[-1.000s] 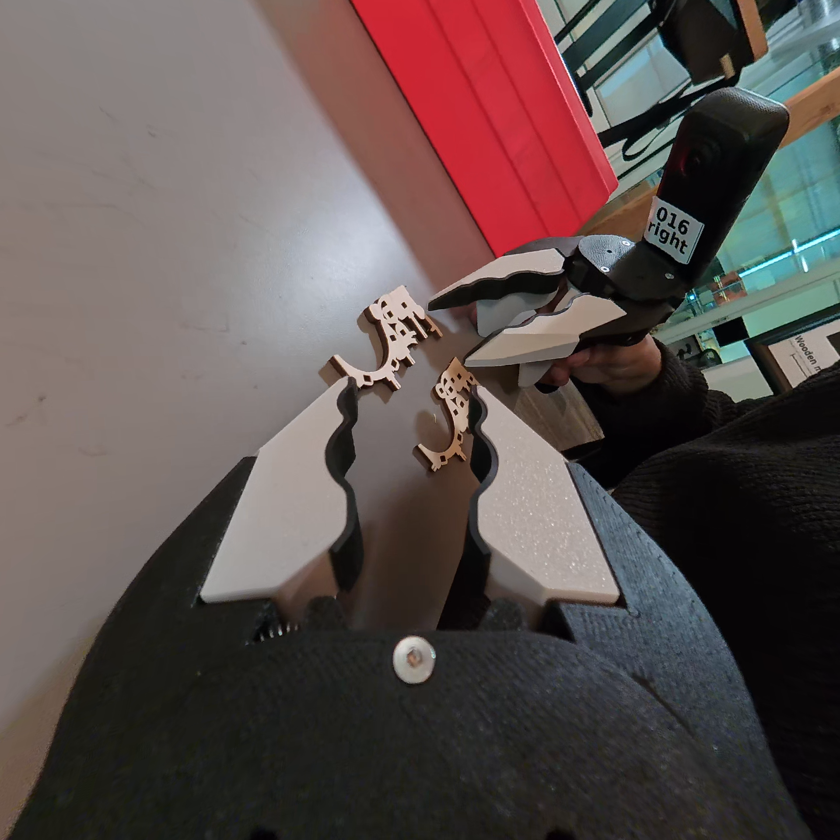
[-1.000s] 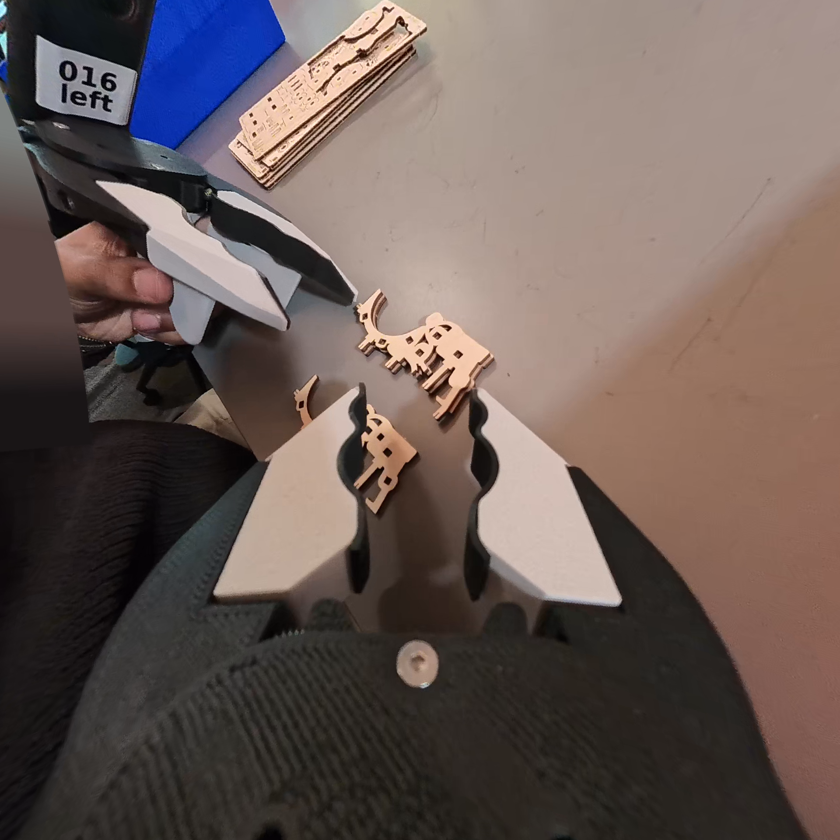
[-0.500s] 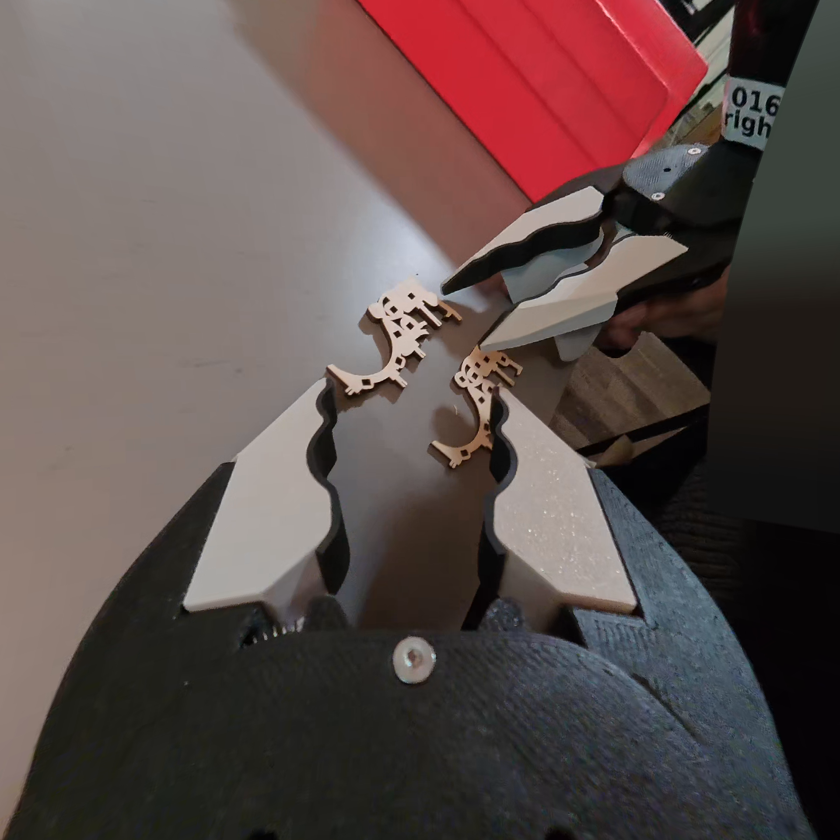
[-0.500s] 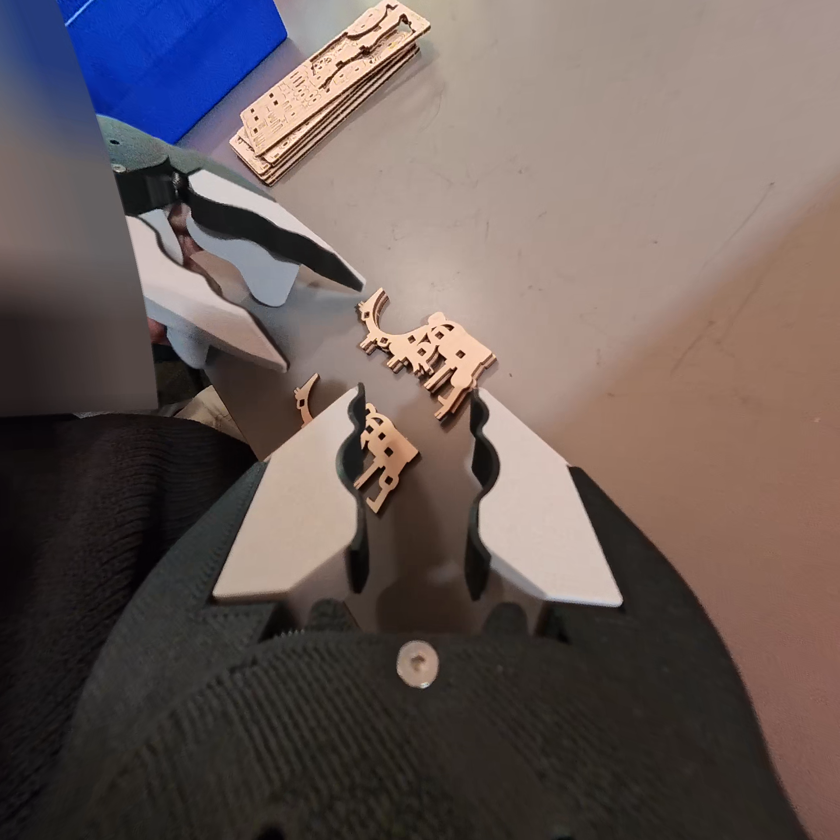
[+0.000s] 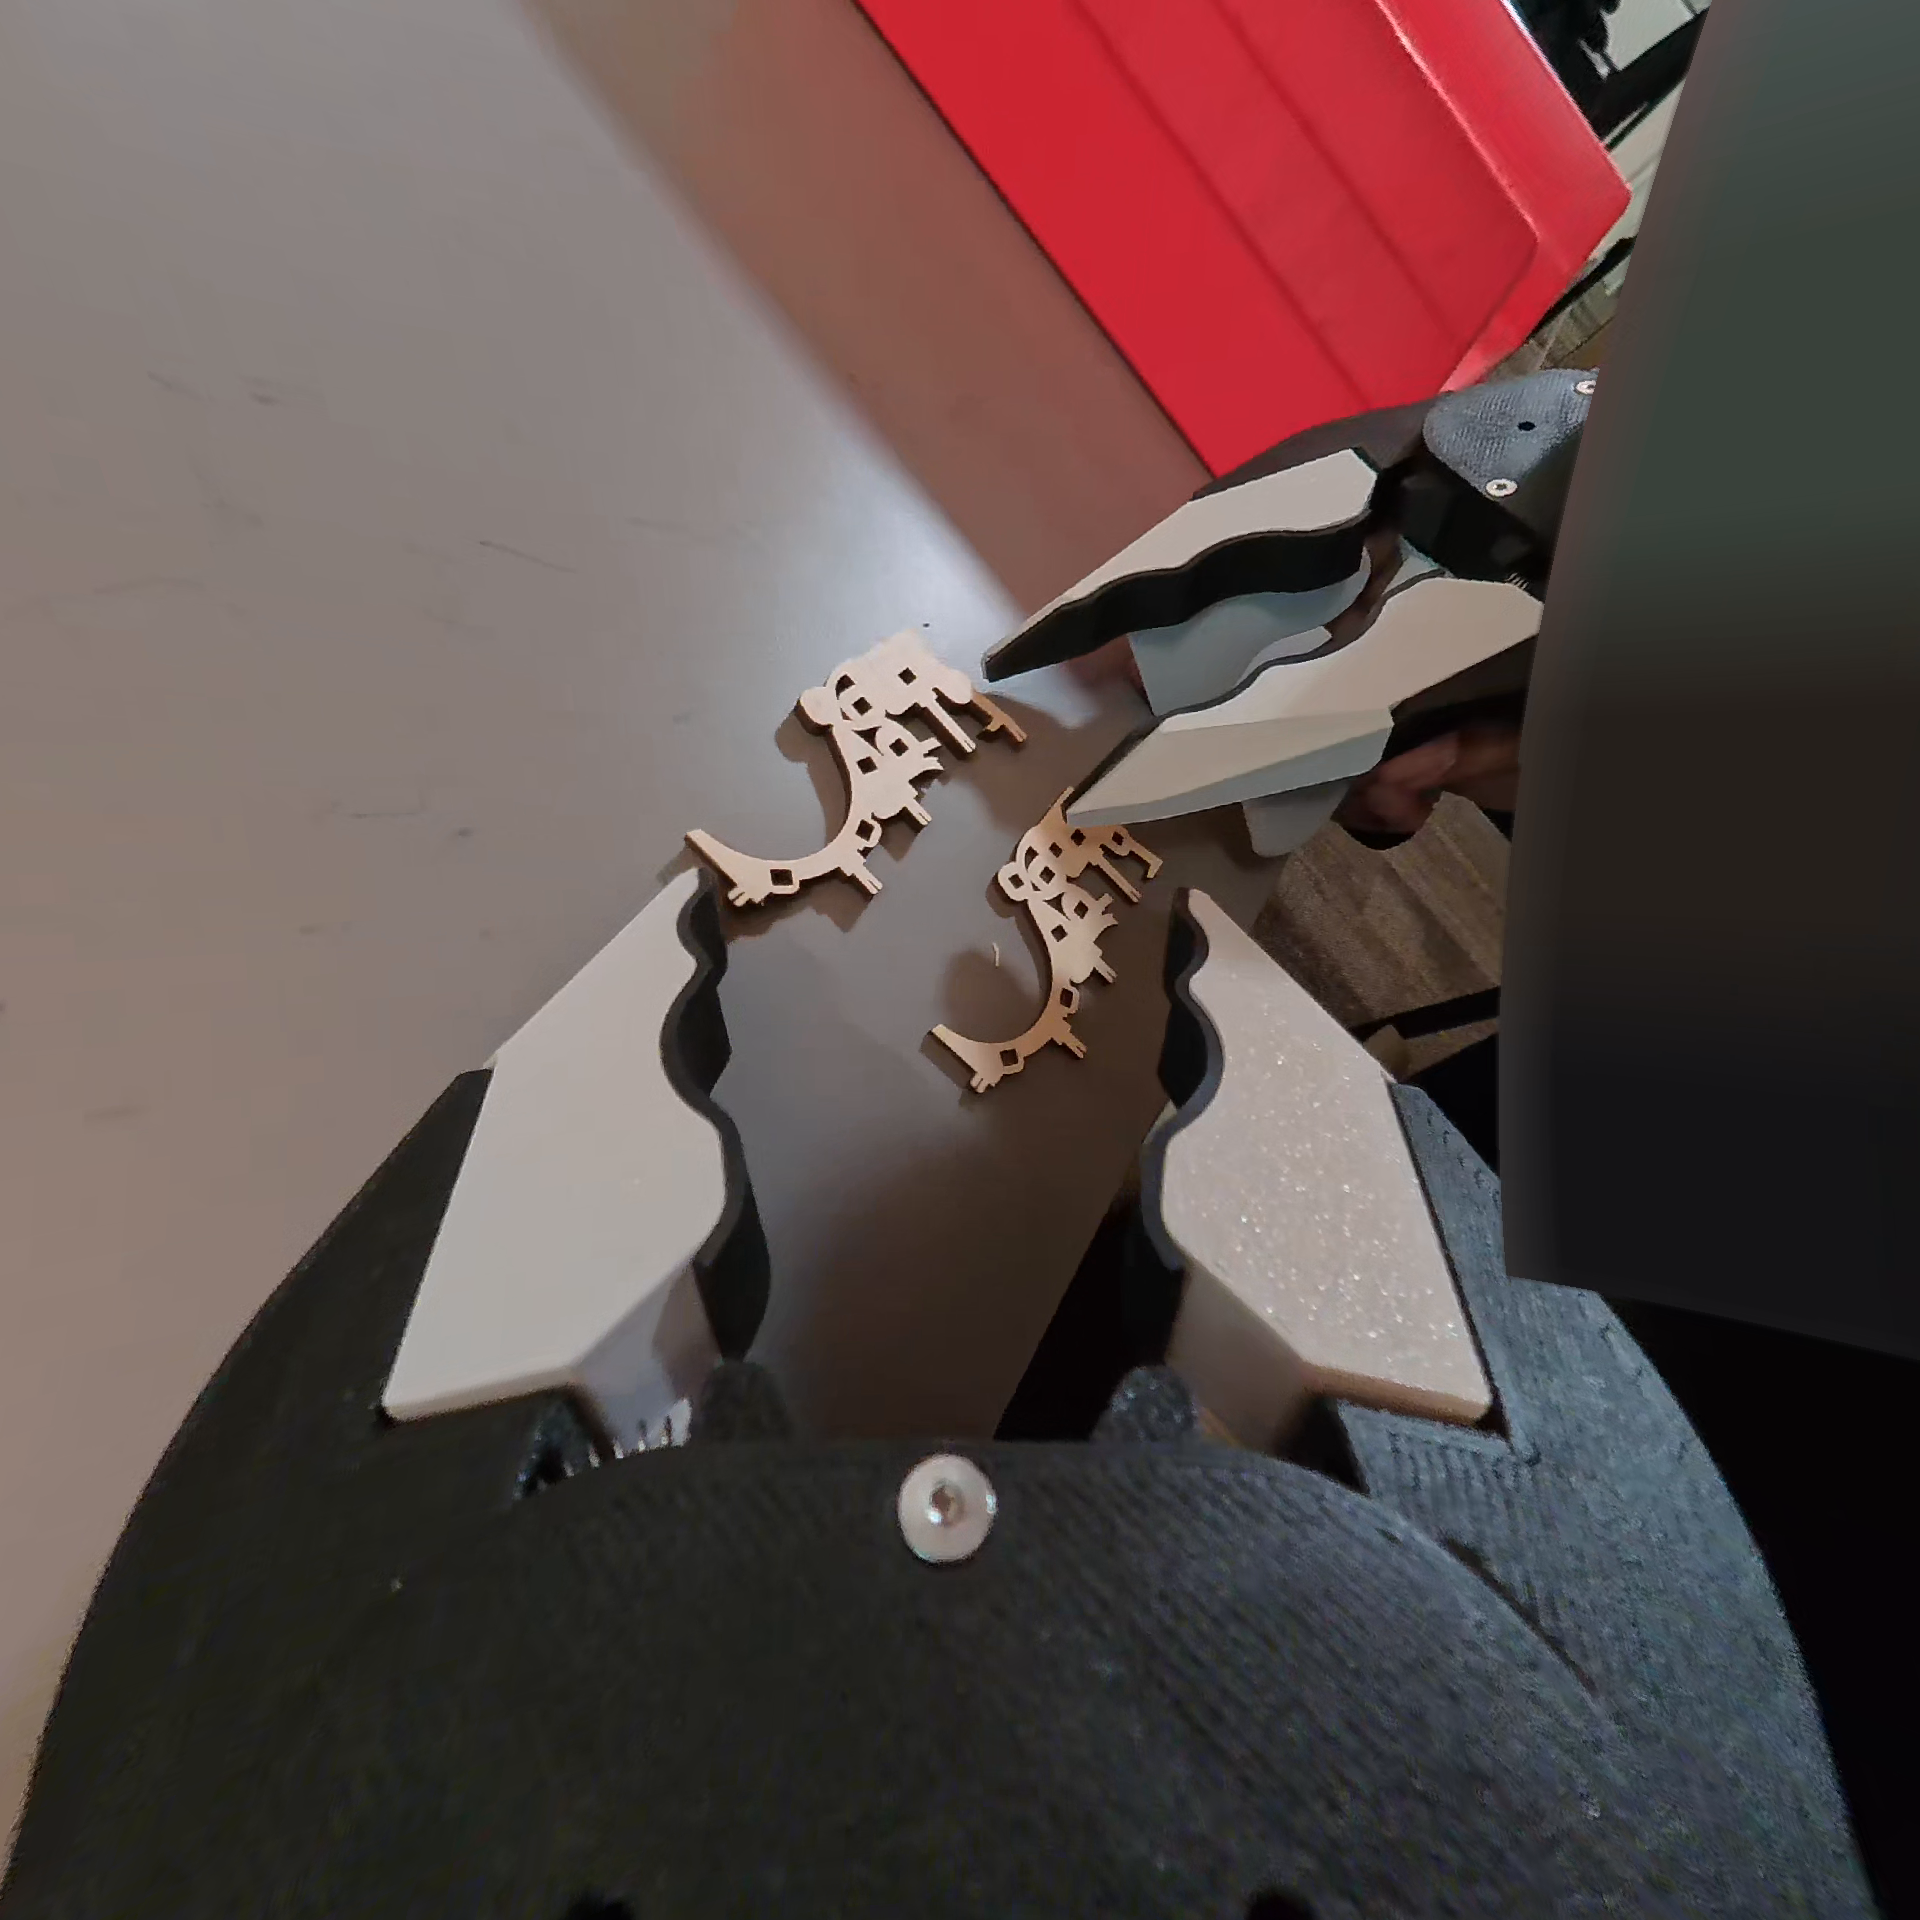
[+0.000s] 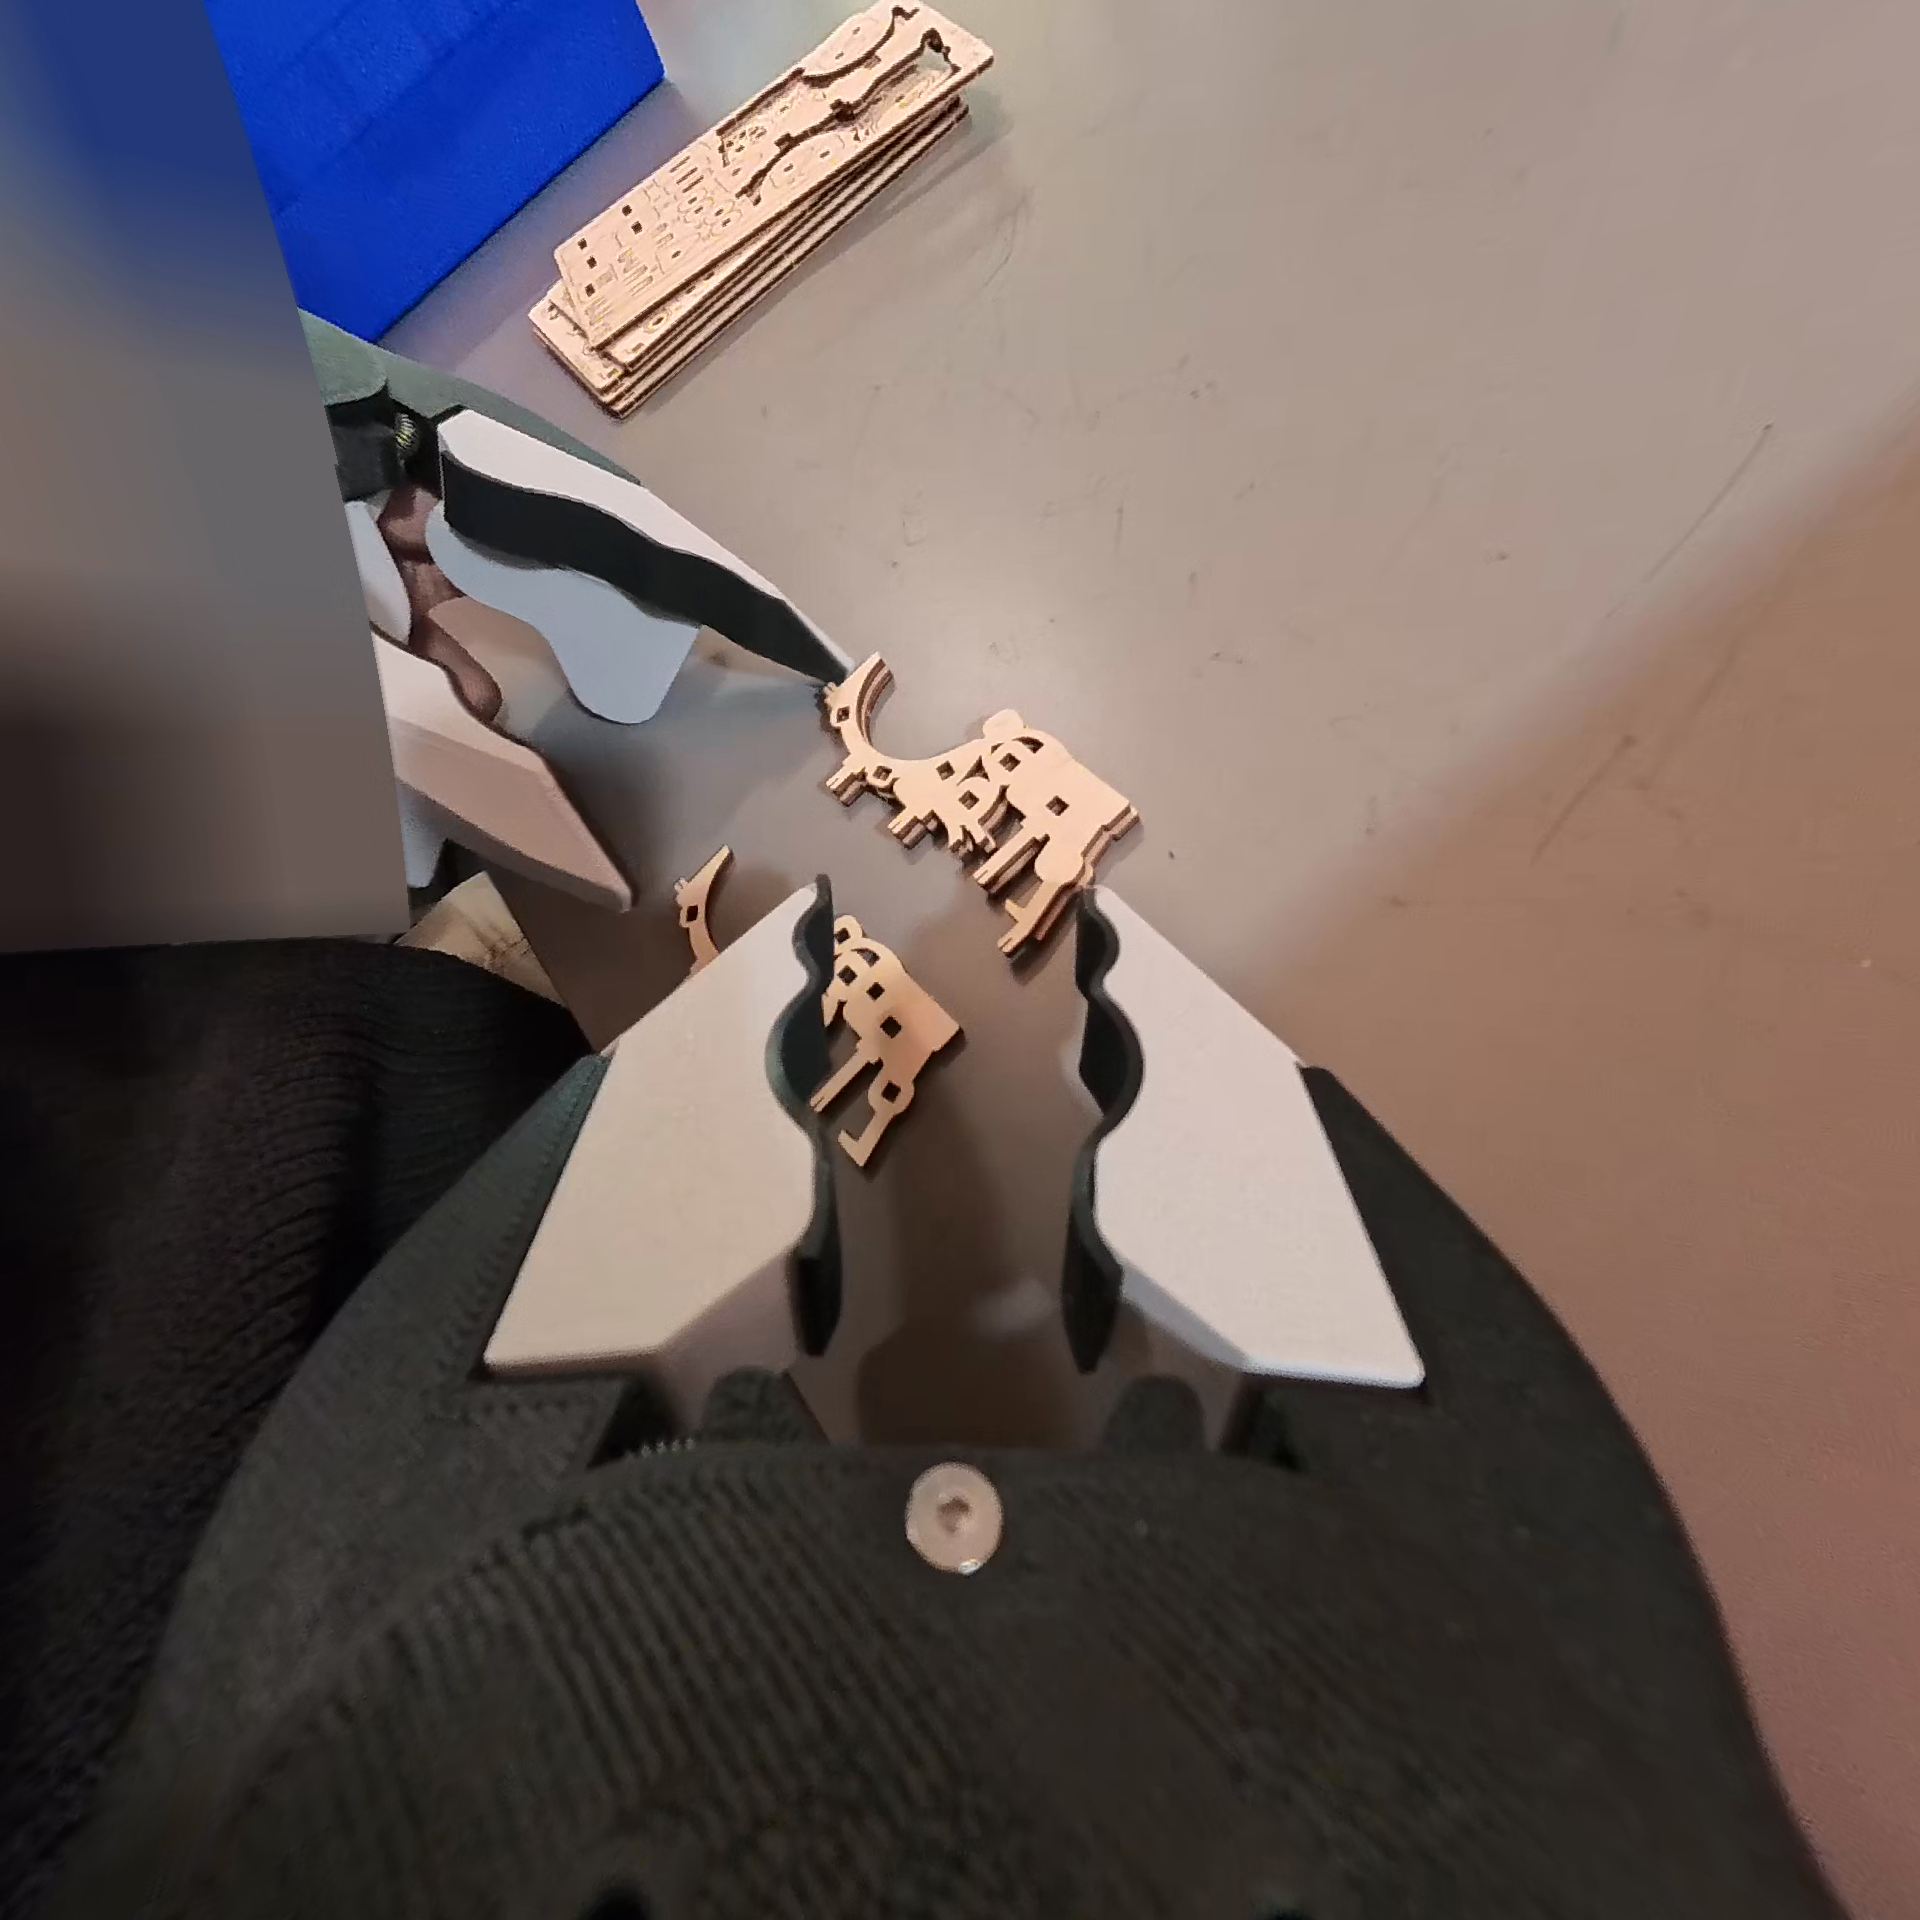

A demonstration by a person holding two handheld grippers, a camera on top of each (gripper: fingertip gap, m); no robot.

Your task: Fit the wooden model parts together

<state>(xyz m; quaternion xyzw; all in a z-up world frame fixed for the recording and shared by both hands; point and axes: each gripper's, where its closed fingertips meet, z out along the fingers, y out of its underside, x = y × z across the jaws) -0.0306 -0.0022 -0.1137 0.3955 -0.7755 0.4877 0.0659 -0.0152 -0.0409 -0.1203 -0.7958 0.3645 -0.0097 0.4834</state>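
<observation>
Over the last second the left tool [image 5: 945, 914] has spread its 2 fingers wider and swung in low, so the nearer wooden part [image 5: 1055, 956] now lies in the gap in front of it instead of tucked against its right finger. The right tool [image 5: 1029, 738] has dropped closer too, its lower fingertip now at the top end of that same part. That reads as both tools lining up for a pickup; nothing is lifted yet and no joining has begun.

Both wooden pieces lie flat on the grey counter [image 5: 312, 520] near its front edge. The farther stacked part [image 6: 977, 810] sits just beyond the nearer one, apart from it, with the left tool's upper fingertip touching or nearly touching its curved end.

The left tool is angled down, wide open and empty. The right tool [image 6: 951, 914] is tilted down as well, fingers spread and gripping nothing. A stack of uncut wooden sheets [image 6: 758, 197] rests well off, beside a blue box [image 6: 436, 135]; a red box [image 5: 1247, 208] lies on the other side.
</observation>
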